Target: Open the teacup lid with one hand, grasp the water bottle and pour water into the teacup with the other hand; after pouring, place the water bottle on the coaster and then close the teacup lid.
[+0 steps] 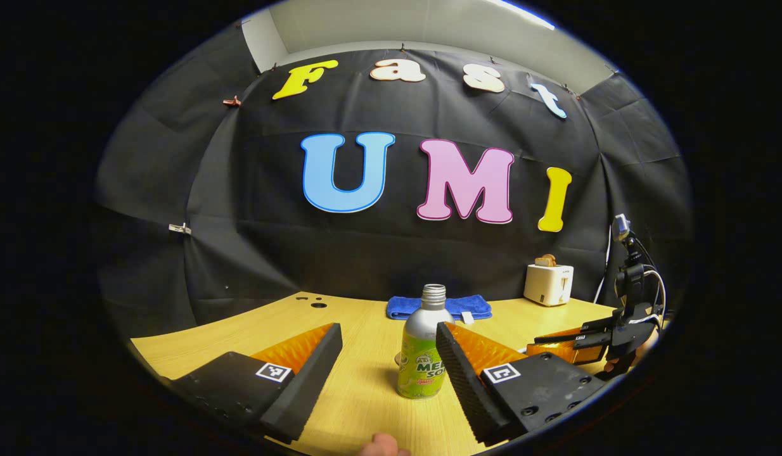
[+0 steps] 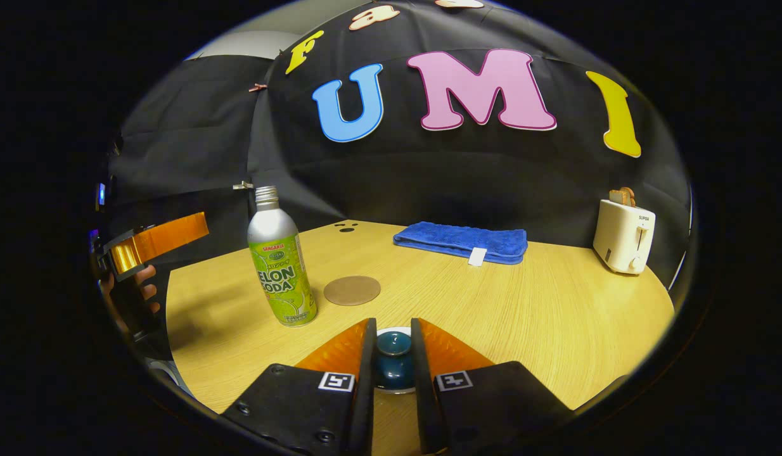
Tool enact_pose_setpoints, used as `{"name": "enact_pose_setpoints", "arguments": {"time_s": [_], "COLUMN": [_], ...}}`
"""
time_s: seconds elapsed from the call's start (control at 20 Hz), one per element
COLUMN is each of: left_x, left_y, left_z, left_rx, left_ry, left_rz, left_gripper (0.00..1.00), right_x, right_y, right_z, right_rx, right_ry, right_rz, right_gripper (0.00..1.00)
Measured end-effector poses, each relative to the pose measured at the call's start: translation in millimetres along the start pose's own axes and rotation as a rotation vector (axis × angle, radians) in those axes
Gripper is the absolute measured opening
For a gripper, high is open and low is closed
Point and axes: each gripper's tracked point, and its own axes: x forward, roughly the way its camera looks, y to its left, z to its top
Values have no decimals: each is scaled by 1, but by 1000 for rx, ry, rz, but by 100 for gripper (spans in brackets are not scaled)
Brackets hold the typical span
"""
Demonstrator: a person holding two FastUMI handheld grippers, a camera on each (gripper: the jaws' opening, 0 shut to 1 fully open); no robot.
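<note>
Pale wooden worktop [image 2: 492, 304]: the right gripper [image 2: 392, 354] clamps the dark-blue teacup lid's knob [image 2: 393, 345] near the front edge. Left gripper [image 1: 391, 361], jaws apart, flanks the smooth, likely slippery green-and-silver metal bottle [image 1: 421, 354]; grip mid-body.

counter [image 2: 492, 304]: pale wood grain, smooth, low sheen
water bottle [image 2: 280, 259]: brushed bare metal at shoulder and threaded neck, glossy printed wrap below
coaster [image 2: 352, 290]: matt brown disc, looks like cork or leather
teacup lid [image 2: 393, 345]: glazed ceramic, glossy, between my right jaws
towel [image 2: 461, 240]: blue terry cloth, nubbly
toaster [image 2: 622, 235]: smooth cream plastic, satin
booth wall [image 1: 239, 209]: black cloth, matt, creased
</note>
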Motion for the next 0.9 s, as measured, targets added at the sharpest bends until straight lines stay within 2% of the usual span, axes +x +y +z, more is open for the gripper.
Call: {"name": "enact_pose_setpoints", "arguments": {"time_s": [0.05,0.3,0.45,0.75,0.9], "left_x": [1,5,11,31,53], "left_y": [1,-1,-10,-29,-42], "left_z": [-1,-14,-29,-63,-75], "left_rx": [-8,-19,-18,63,76], "left_ry": [7,44,83,175,206], "left_rz": [0,-13,-45,-75,-82], "left_gripper": [94,94,94,95,95], "right_x": [0,-12,-35,-76,-84], "right_y": [-1,-14,-35,-69,-76], "right_z": [4,22,43,66,73], "right_rx": [11,35,32,15,24], "right_ry": [-12,-65,-135,-213,-229], "right_rz": [0,-21,-69,-137,-136], "right_gripper": [32,32,32,32,31]}}
